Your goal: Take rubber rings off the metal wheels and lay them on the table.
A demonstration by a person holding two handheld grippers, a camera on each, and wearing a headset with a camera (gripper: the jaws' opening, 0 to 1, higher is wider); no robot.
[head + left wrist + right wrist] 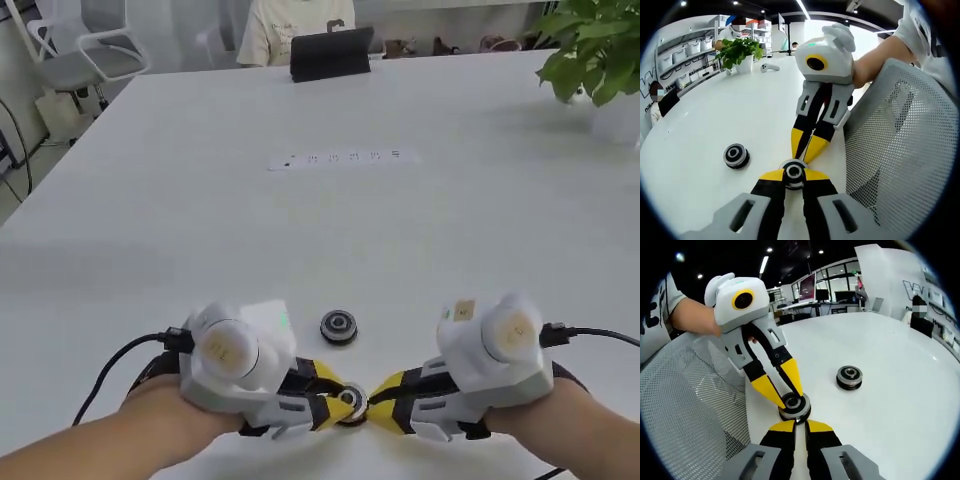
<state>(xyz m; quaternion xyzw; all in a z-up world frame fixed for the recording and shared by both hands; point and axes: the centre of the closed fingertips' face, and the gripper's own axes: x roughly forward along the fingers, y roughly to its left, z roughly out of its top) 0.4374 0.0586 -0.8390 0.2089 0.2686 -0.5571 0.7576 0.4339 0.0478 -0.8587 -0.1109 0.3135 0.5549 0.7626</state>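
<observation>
Metal wheel [793, 171] clamped by left gripper [793, 176]; right gripper [800, 424] pinching its rim, tip-to-tip.

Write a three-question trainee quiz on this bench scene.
1. True or false: the left tool has its jaws either side of the near wheel.
2. The far wheel is: A) held by the right tool; B) free on the table, apart from both tools; C) stacked on the near wheel.
3. How many wheels in all lie on the table?
Key: 1) true; 2) B; 3) two.
</observation>
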